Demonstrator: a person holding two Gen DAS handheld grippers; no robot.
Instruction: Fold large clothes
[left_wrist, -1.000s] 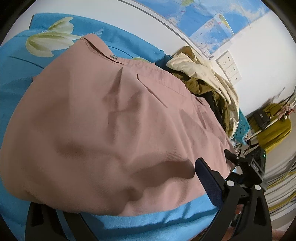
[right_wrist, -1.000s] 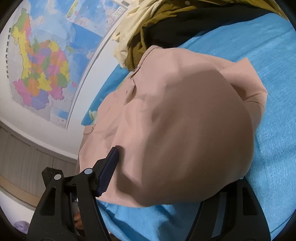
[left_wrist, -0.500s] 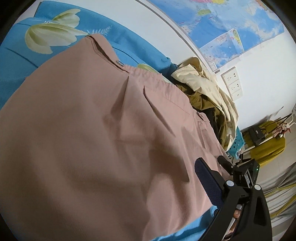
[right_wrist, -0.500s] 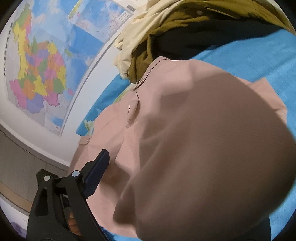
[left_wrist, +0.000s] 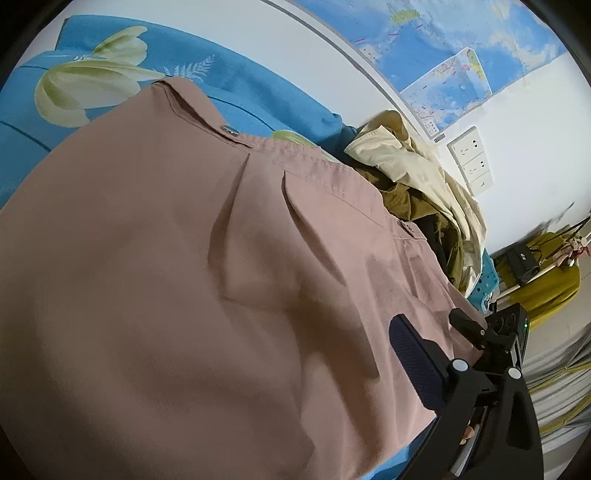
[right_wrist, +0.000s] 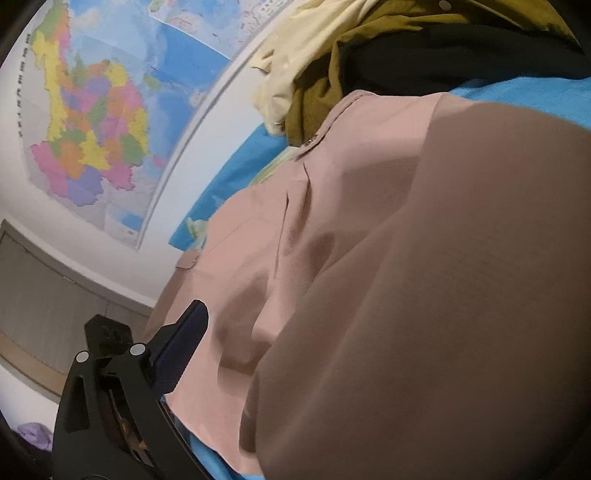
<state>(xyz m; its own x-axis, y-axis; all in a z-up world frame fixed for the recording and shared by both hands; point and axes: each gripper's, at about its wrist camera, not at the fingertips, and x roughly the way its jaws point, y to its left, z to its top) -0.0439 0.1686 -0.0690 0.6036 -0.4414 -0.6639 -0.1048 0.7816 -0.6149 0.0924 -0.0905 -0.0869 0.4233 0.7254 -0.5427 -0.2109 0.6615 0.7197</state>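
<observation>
Blue bedsheet (left_wrist: 240, 88), printed with pale flowers, carried everything, and most of it lay under the dusty-pink garment (left_wrist: 192, 280), a large pleated piece spread from the sheet's near edge toward the wall. Its buttoned waistband (left_wrist: 314, 162) lay along the far side. A thick fold of the same cloth bulged close in front of both cameras, hiding one finger of each tool.

Behind the waistband, at the sheet's far corner, a heap of unfolded clothes (right_wrist: 332, 66) in cream, olive and black sat touching or nearly touching the pink cloth.

The right gripper (right_wrist: 295, 373) had just been opening and stood spread wide; pink cloth lay between its fingers, but its visible finger (right_wrist: 184, 343) stood clear of the fabric, so I judged it released. The left gripper (left_wrist: 280, 398) showed only one finger (left_wrist: 417, 365) beside the cloth, and whether it was gripping I could not tell.

The risks, as I judged them: the loose fold could slump or spring back open once released, a withdrawing finger could snag it and drag it askew, and the waistband could catch on the heap.
</observation>
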